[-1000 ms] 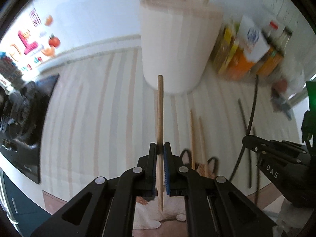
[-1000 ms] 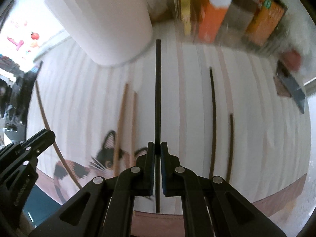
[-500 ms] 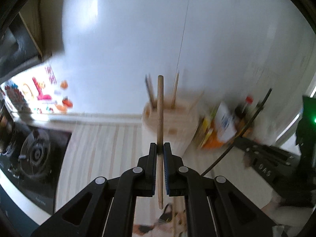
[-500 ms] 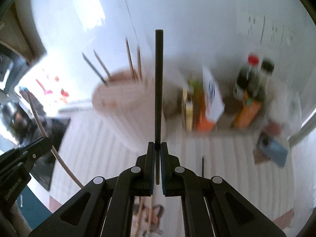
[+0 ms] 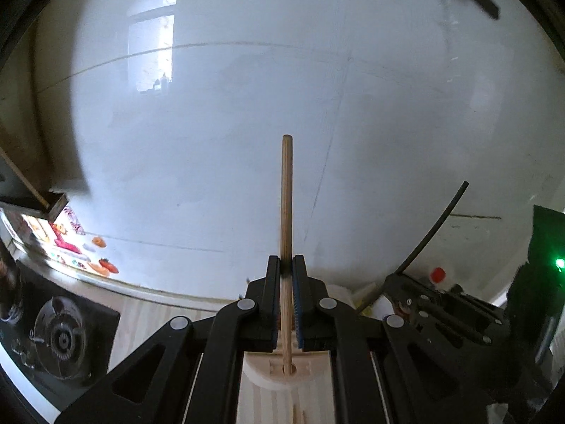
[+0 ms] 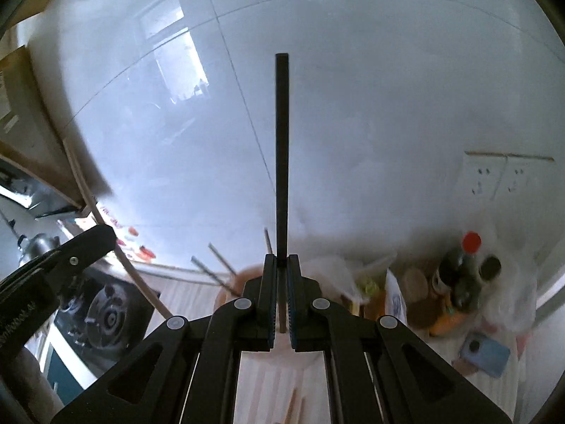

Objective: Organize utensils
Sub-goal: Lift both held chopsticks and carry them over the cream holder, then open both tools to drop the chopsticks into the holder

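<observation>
Two chopsticks are up and vertical now: a second ago both lay low over the tabletop, and since then each has been swung upright above the holder. Left tongs (image 5: 286, 304) stay clamped on the wooden stick (image 5: 286, 212), whose lower tip hangs right at a hole in the holder (image 5: 282, 374), touching or just above, hard to tell. Right tongs (image 6: 281, 304) are clamped on the black stick (image 6: 282, 155), its tip over the holder's rim behind the jaws. Looks like both are ready to drop in! Wooden one is pale, round and straight; the black one is square-ended and slim. More sticks (image 6: 293, 406) lie on the tabletop's near edge.
</observation>
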`<state>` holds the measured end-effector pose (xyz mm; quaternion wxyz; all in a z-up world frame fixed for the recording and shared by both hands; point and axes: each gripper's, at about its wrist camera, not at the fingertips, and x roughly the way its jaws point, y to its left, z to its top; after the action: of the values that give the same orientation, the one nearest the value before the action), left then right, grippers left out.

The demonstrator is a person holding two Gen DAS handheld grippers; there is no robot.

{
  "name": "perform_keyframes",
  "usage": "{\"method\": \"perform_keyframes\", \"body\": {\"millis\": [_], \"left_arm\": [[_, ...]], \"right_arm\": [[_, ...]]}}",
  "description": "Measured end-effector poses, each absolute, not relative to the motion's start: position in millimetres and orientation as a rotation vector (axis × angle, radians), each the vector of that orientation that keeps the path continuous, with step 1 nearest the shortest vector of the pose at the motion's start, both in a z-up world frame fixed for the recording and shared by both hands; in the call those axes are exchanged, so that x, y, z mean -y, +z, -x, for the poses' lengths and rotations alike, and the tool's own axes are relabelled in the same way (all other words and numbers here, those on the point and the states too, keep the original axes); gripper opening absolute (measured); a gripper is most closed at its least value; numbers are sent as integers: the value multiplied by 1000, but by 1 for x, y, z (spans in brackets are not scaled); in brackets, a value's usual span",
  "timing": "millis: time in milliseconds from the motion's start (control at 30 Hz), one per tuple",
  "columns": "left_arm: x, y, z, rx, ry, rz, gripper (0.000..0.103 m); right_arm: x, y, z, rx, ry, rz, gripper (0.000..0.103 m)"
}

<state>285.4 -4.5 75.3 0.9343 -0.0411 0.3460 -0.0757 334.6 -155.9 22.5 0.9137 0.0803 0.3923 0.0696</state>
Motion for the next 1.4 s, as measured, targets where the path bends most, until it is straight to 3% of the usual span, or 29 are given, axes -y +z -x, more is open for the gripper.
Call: {"method": "perform_keyframes", "body": {"millis": [500,733,933,1033,1100,1167,1233,1300,1400], "left_arm": [[6,22,-365,-770,-129,88,4],[2,6,-368,-836,-150,111,5],[-5,24,-349,-825,-97,106,10],[-11,29,-337,-824,-63,89,33],[-18,29,-326,-821,-35,84,62],[-25,28,-312,-817,-12,83,67],[-30,22,-298,-832,17,72,77],[-30,16,-288,-843,27,66,93],[-31,3,-267,-851,46,52,103]], "right_arm": [[140,-25,-414,-914,158,-175,5],[141,-44,-415,-969,171,-174,6],[138,-53,-415,-1032,196,-172,6],[141,-49,-411,-1031,191,-177,8],[144,-45,-406,-1021,180,-177,10],[148,-40,-397,-1007,165,-179,15],[152,-35,-387,-992,145,-175,18],[160,-30,-373,-976,122,-182,24],[170,-28,-353,-960,81,-182,31]]}}
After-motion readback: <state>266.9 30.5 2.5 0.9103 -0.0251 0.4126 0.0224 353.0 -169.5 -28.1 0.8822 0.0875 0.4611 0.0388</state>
